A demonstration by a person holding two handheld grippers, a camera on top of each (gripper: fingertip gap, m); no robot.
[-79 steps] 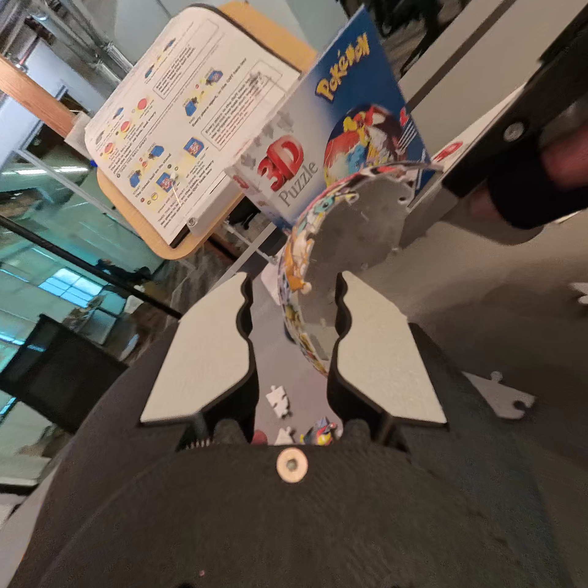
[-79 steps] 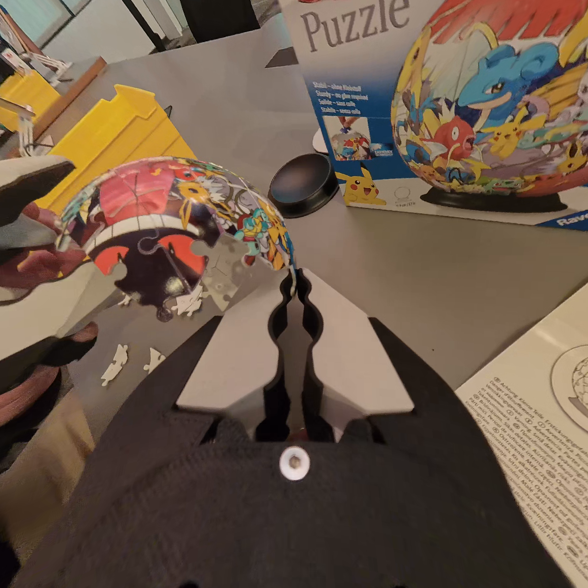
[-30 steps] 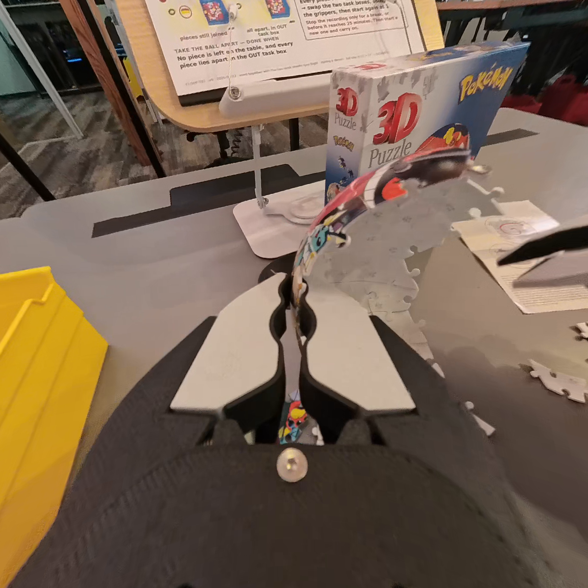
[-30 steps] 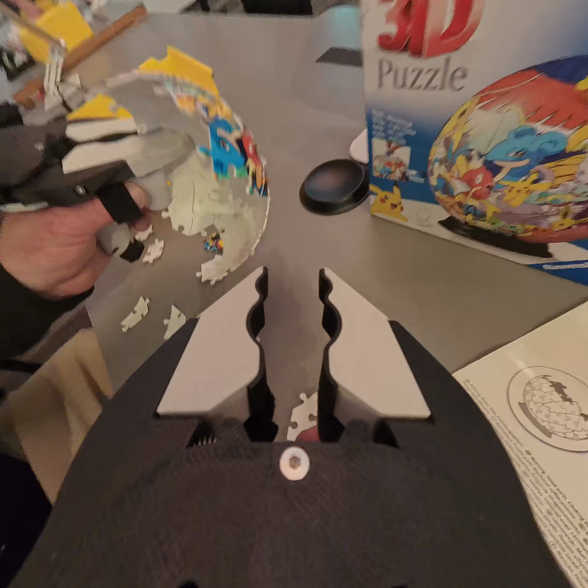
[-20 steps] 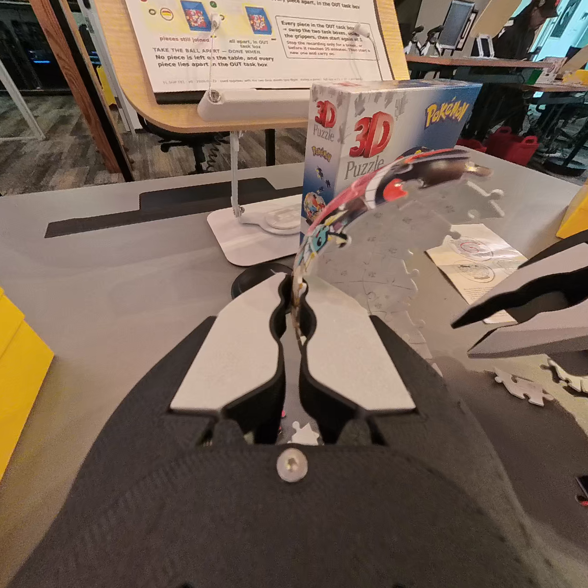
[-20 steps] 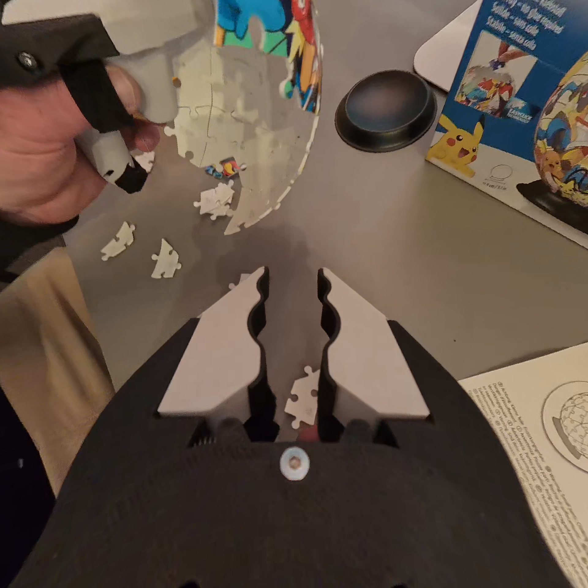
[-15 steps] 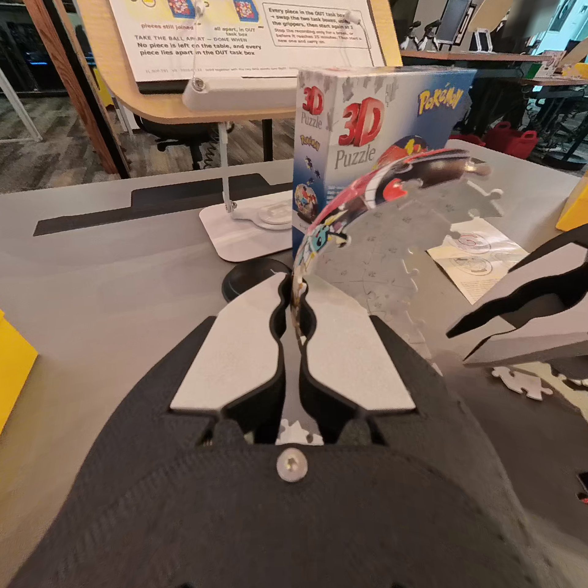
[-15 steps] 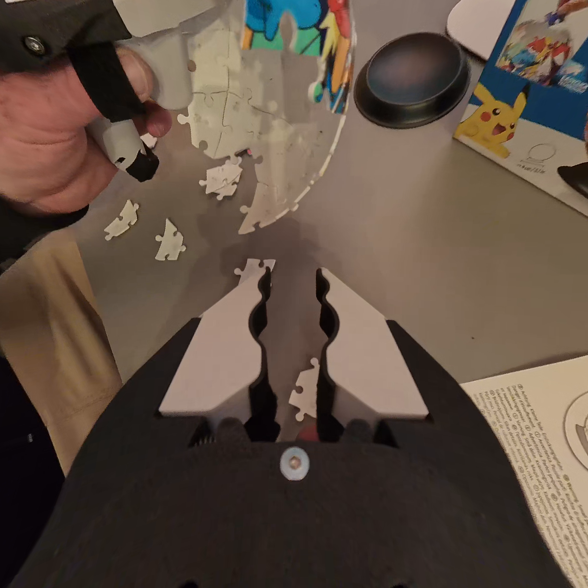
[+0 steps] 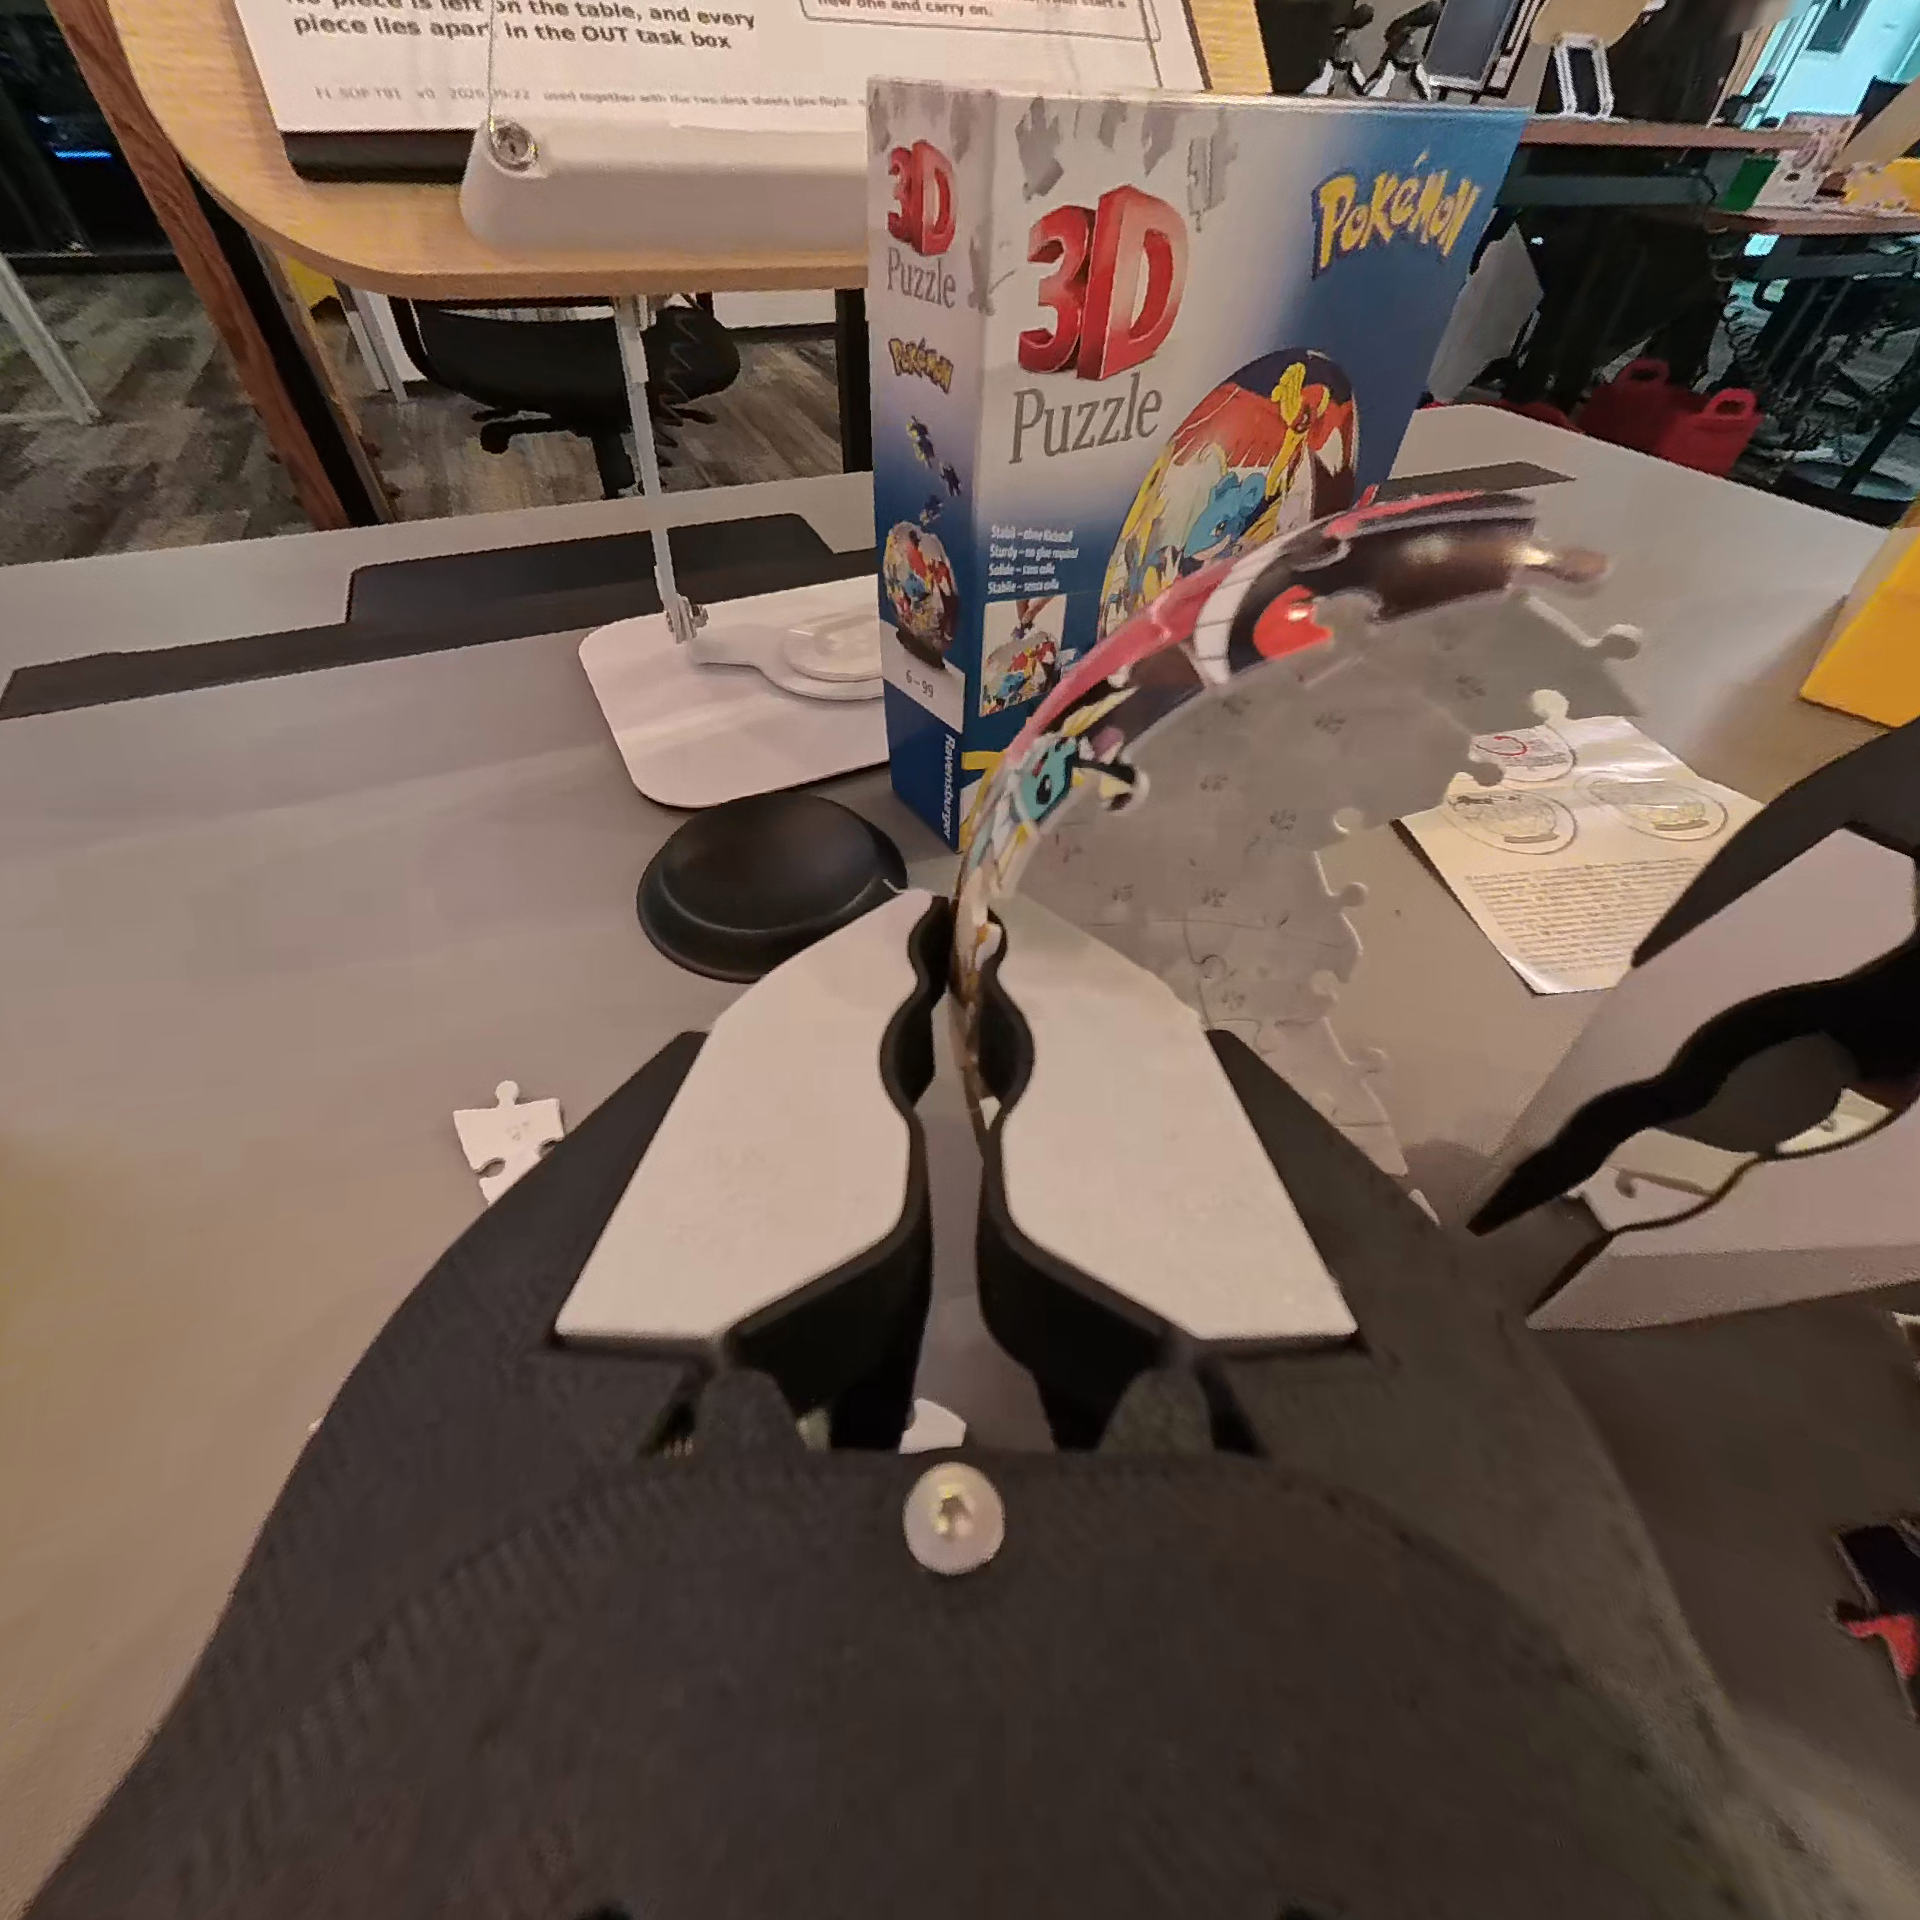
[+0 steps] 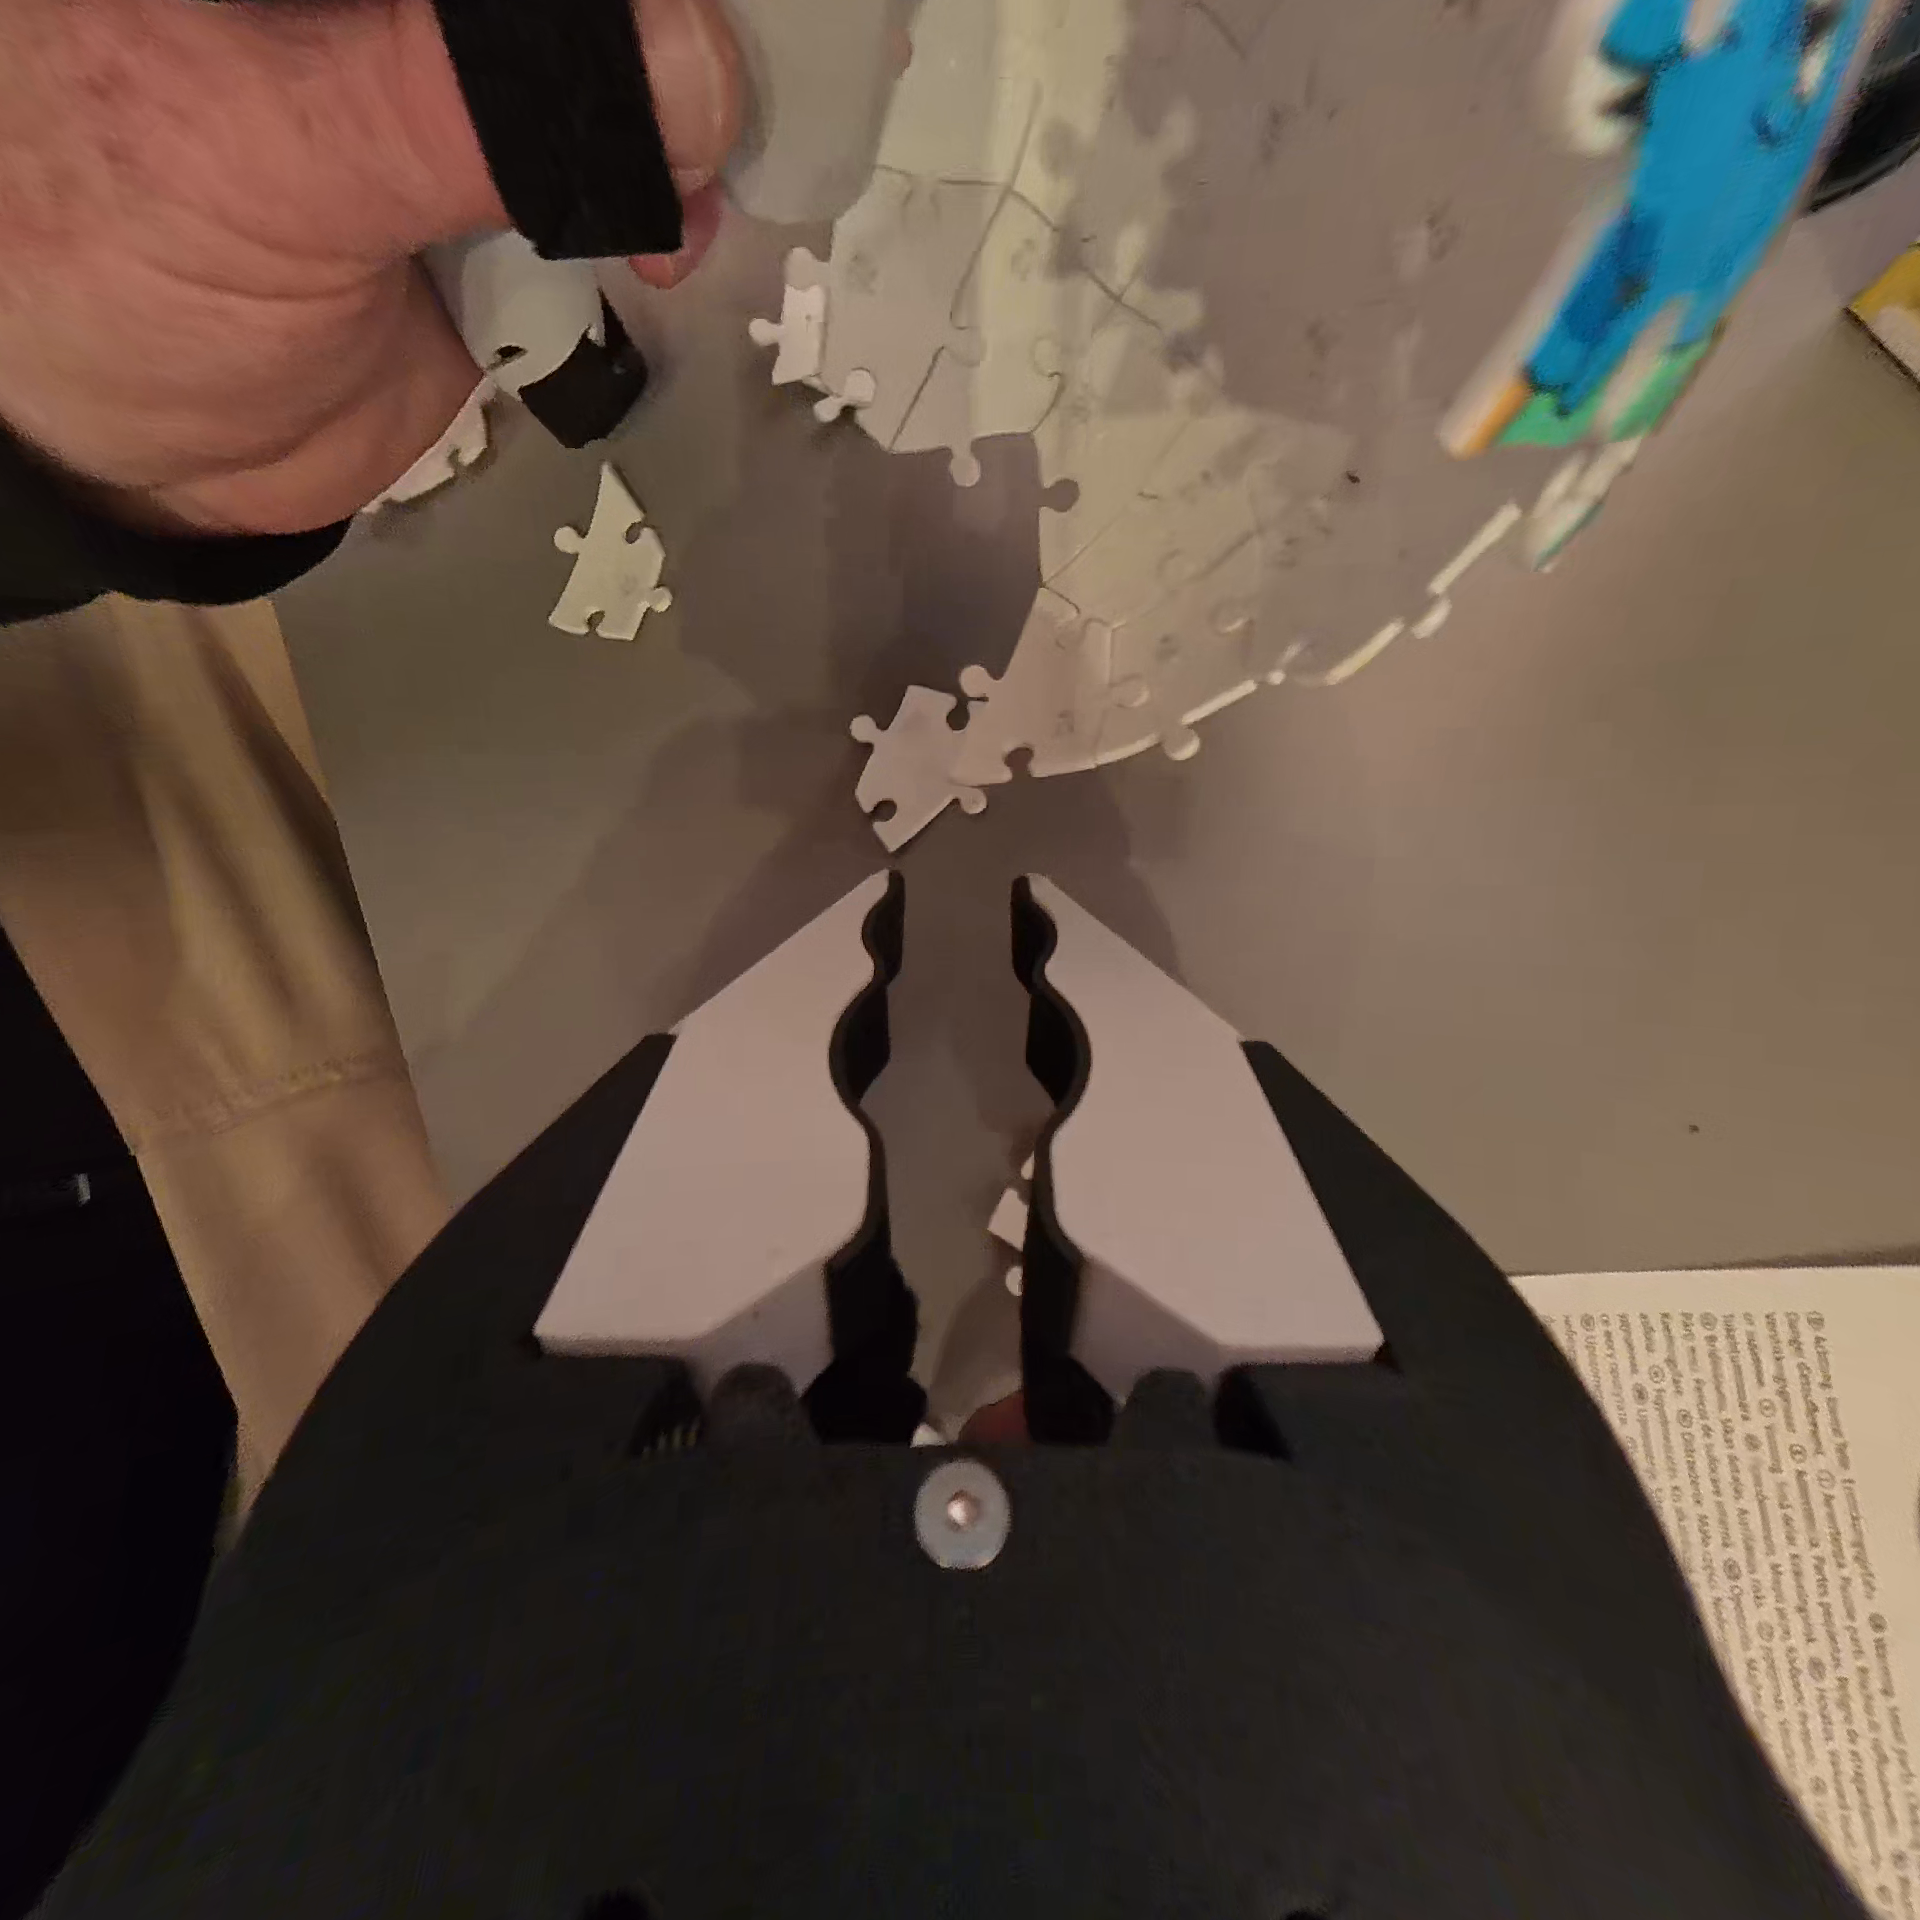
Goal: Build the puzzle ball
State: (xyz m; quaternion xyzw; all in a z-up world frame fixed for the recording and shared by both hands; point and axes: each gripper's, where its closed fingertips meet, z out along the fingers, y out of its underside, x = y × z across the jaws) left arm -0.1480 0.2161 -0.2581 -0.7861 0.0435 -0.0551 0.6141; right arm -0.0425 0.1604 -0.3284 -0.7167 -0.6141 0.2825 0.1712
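My left gripper (image 9: 966,935) is shut on the lower edge of the partly built puzzle ball shell (image 9: 1247,790) and holds it upright above the grey table (image 9: 260,935), grey inner side facing right. The shell fills the top of the right wrist view (image 10: 1143,364), next to the hand (image 10: 260,260) on the left gripper. My right gripper (image 10: 956,883) is open and empty, low over the table; it also shows in the left wrist view (image 9: 1558,1091). A loose white piece (image 10: 914,769) lies just ahead of its tips, under the shell's lower edge.
The puzzle box (image 9: 1143,416) stands behind the shell, with the black ball stand (image 9: 769,883) to its left. A leaflet (image 9: 1590,842) and a yellow bin (image 9: 1870,634) lie at right. More loose pieces (image 10: 613,561) (image 9: 509,1132) lie on the table. A sign board (image 9: 675,177) stands behind. One gripper's finger ends stand about 15 cm off the other's.
The right gripper let go of the shell, opened, and dropped toward the loose pieces on the table. The left gripper closed on the shell's edge and now holds it alone, upright.
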